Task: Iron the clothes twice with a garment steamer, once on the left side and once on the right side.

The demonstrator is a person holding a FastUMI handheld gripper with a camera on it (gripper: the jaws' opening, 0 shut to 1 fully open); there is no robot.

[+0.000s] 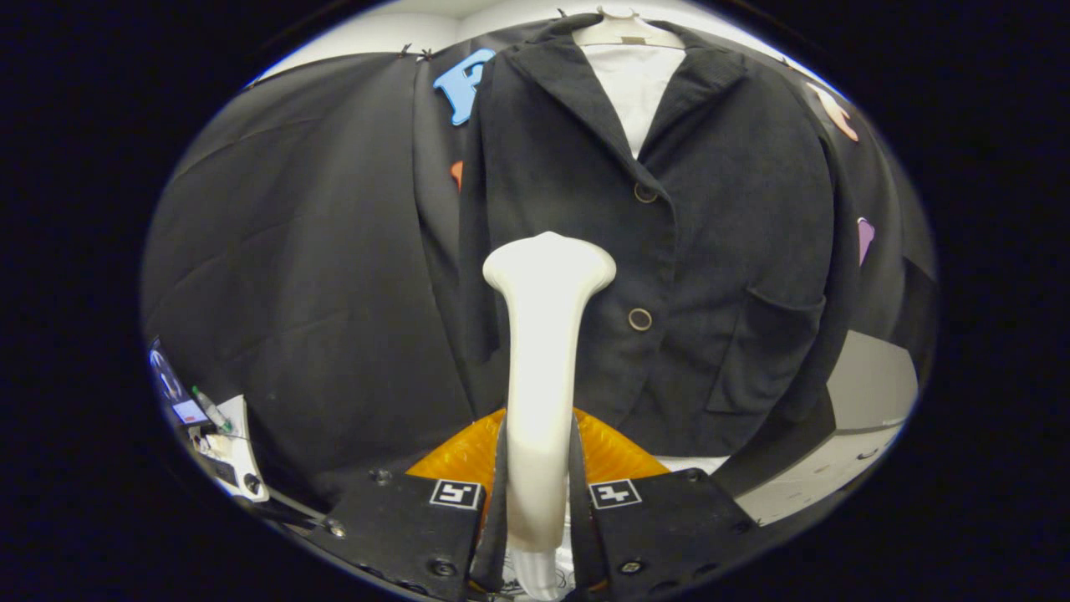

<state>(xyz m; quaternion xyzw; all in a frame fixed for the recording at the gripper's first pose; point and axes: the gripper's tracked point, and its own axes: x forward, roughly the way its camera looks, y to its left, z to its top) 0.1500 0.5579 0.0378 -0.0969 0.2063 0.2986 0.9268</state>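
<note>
While your tongs point(539, 502) stand clenched on the handle of the garment steamer point(545, 334), its head rests near the jacket point(719, 251), just left of the button line on that panel. Judge the steamer rigid, smooth and top-heavy, so keep hold low on the handle. Rightward, the hanging jacket looks soft and will yield, swinging under pressure.

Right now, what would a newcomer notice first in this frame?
The white garment steamer stands out first, its handle clamped between the gripper fingers and its wide head up against the dark jacket. The jacket hangs on a hanger just beyond, two round buttons beside the head.
</note>
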